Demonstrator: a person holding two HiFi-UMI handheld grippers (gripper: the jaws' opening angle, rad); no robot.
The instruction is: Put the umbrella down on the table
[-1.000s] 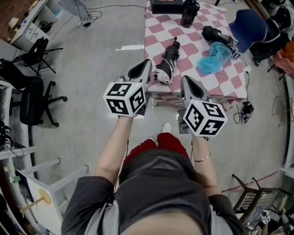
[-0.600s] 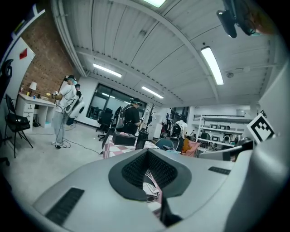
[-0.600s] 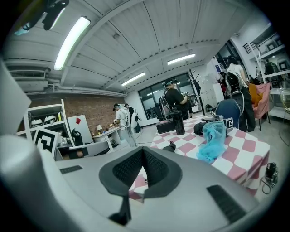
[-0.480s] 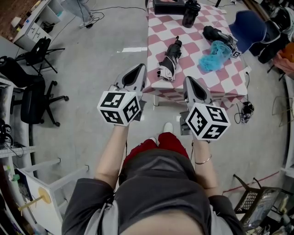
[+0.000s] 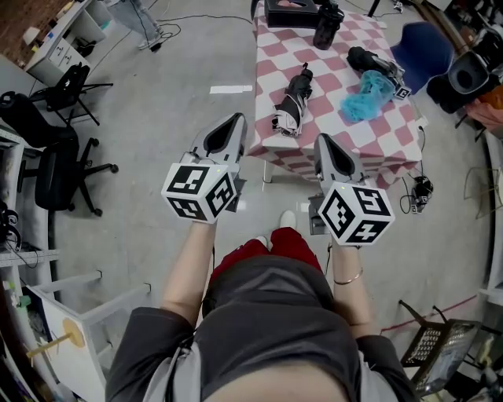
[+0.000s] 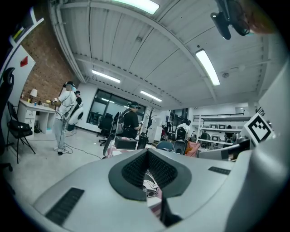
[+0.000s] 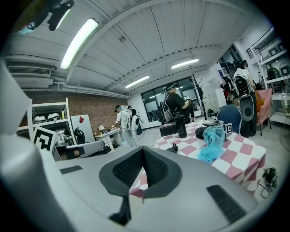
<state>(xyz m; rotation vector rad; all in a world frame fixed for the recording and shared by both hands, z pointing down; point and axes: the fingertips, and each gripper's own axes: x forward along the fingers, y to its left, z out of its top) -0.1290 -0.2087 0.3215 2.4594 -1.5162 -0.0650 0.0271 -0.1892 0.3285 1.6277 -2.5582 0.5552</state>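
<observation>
Folded black umbrella [image 5: 291, 100] lies on pink-checked cloth table [image 5: 369, 140], ahead, between my left gripper [image 5: 233, 122] and right gripper [image 5: 324, 143]. Long way points away from me. Both pressed together, holding nothing.

Grey floor [image 5: 157, 102], brick wall [image 6: 47, 68], ceiling strip lights [image 6: 207, 67], black office chairs [image 5: 55, 177]

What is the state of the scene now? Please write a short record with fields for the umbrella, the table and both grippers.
umbrella: folded, lying on the table, no gripper on it
table: checked cloth; also bears a bottle and a blue cloth
left gripper: shut, empty, apart from the umbrella
right gripper: shut, empty, apart from the umbrella
task: umbrella is down
</observation>
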